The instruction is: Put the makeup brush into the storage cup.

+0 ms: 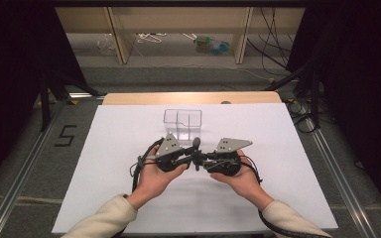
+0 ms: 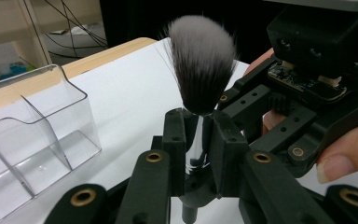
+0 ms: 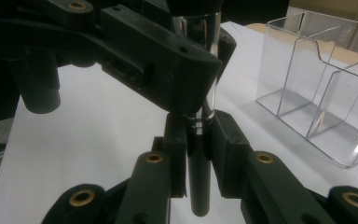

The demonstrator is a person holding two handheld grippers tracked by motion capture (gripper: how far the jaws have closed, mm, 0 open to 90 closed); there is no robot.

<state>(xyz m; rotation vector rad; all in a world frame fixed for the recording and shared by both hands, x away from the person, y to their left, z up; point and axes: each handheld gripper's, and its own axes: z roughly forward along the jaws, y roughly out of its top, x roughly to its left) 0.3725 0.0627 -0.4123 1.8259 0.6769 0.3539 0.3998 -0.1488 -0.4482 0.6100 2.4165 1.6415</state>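
Left gripper (image 2: 198, 135) jaws hold brush (image 2: 201, 70) upright. Right gripper (image 3: 198, 140) jaws grip its handle too. Clear box (image 1: 182, 124) near, on tabletop (image 1: 104, 163).

obstacle: clear organizer (image 1: 182, 122) just beyond grippers | sides: open white table (image 1: 114, 148)

A recording lab or test studio is being shown. A table (image 1: 258, 96) with a wooden top is being covered by a white sheet (image 1: 129, 148) and is being flanked by black curtains (image 1: 10, 74). Metal floor rails (image 1: 20, 171) are being run along both sides, with a "5" marker (image 1: 65, 135) being displayed on the grey floor. Loose cables (image 1: 273, 39) are being left beneath bare plywood shelving (image 1: 119, 34) behind.
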